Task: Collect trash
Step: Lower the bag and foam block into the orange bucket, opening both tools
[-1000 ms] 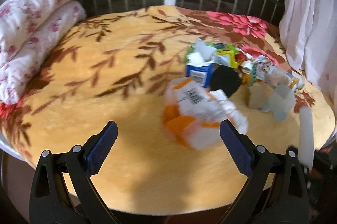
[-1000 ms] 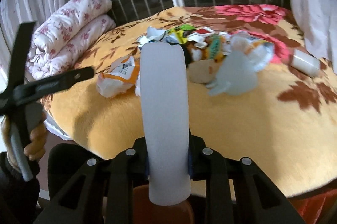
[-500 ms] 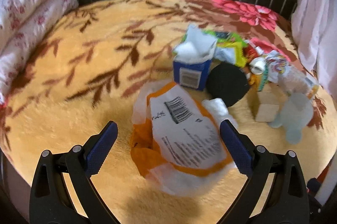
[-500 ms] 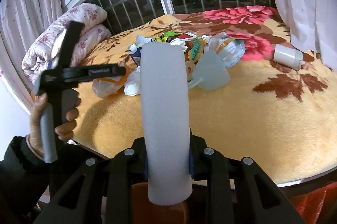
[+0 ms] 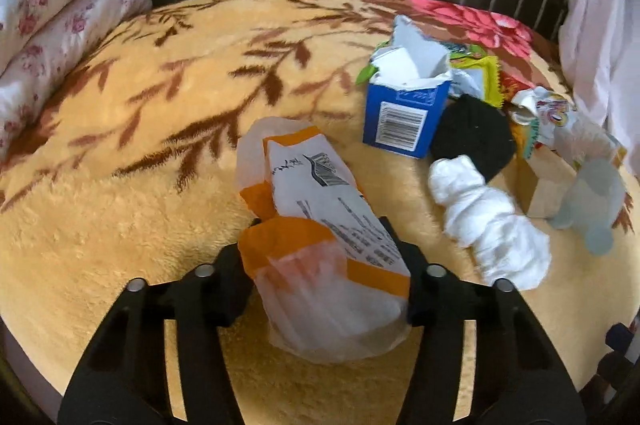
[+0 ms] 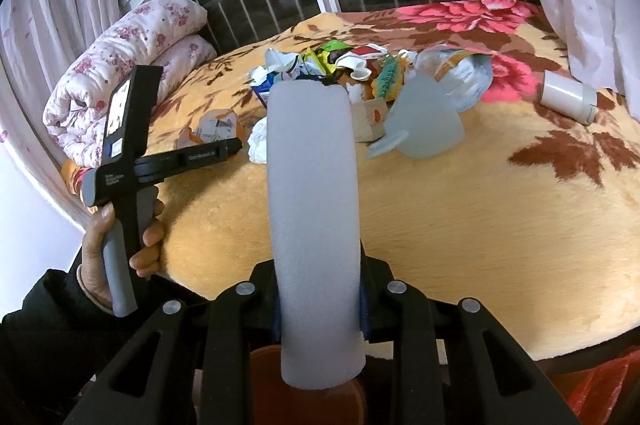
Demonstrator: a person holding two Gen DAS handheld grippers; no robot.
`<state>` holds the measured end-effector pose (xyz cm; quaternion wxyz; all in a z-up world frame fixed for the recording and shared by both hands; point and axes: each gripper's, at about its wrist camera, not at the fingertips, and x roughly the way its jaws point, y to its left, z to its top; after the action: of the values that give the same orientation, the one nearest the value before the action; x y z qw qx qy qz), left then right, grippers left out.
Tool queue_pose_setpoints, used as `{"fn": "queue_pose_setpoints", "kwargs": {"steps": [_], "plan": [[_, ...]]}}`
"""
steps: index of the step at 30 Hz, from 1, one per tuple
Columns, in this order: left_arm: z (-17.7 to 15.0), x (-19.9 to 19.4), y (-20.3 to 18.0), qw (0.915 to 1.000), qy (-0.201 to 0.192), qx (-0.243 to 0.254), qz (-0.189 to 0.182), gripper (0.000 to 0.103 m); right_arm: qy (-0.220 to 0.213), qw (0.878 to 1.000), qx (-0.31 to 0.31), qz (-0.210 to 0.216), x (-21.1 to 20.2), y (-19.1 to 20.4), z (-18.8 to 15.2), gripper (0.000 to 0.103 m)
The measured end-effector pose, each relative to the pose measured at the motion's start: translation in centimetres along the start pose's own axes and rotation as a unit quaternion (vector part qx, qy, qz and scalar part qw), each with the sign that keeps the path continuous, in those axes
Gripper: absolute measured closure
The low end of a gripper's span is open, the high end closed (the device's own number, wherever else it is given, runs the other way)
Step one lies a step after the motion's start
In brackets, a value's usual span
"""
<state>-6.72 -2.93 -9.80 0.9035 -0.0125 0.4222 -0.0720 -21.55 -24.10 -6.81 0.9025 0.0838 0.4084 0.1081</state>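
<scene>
My bed's yellow blanket (image 5: 160,225) carries a blue carton (image 5: 404,117) at upper right, white tissue (image 5: 488,225) beside it, folded quilt (image 5: 52,5) upper left.

Little can be read. On the blue carton (image 5: 404,113), standing at the far right of the bed, the near face carries a white label with a barcode; any digits under the bars are too small to make out. The orange-and-white wrapper (image 5: 320,245) between the fingers of the left gripper (image 5: 324,229) has a white panel with a barcode and lines of fine black print, too blurred to read. In the right wrist view, the side of the left gripper's black bar bears a short pale word, also too small to read.
</scene>
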Motion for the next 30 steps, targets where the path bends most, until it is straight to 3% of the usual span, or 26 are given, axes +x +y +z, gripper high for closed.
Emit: {"fn": "queue_pose_setpoints", "kwargs": {"steps": [3, 7, 12, 17, 23, 27, 30], "plan": [[0.2, -1.3, 0.8, 0.9995, -0.006, -0.010, -0.029, 0.062, -0.002, 1.000, -0.004, -0.001, -0.1, 0.5, -0.1, 0.076], [0.4, -4.1, 1.1, 0.9986, -0.036, 0.003, -0.040, 0.065, -0.002, 1.000, -0.001, 0.002, -0.3, 1.1, -0.2, 0.076], [-0.3, -9.1, -0.2, 0.9948, -0.082, 0.052, -0.031, 0.065, -0.011, 1.000, -0.008, 0.001, -1.4, 2.4, -0.3, 0.076], [-4.3, -14.3, -2.0, 0.9850, -0.105, 0.129, -0.044, 0.065, -0.021, 0.999, -0.035, 0.010, -3.9, 4.1, -1.2, 0.076], [-11.3, -16.5, -2.8, 0.9770, -0.069, 0.183, -0.083, 0.065, 0.009, 0.998, -0.048, 0.031, -6.3, 4.7, -4.9, 0.076], [-17.4, -15.1, -3.2, 0.9687, -0.014, 0.229, -0.094, 0.065, 0.054, 0.996, -0.069, 0.014, -6.0, 5.0, -8.5, 0.076], [-19.9, -12.7, -2.8, 0.9668, 0.035, 0.231, -0.104, 0.065, 0.094, 0.994, -0.061, 0.014, -4.6, 4.4, -10.9, 0.076]]}}
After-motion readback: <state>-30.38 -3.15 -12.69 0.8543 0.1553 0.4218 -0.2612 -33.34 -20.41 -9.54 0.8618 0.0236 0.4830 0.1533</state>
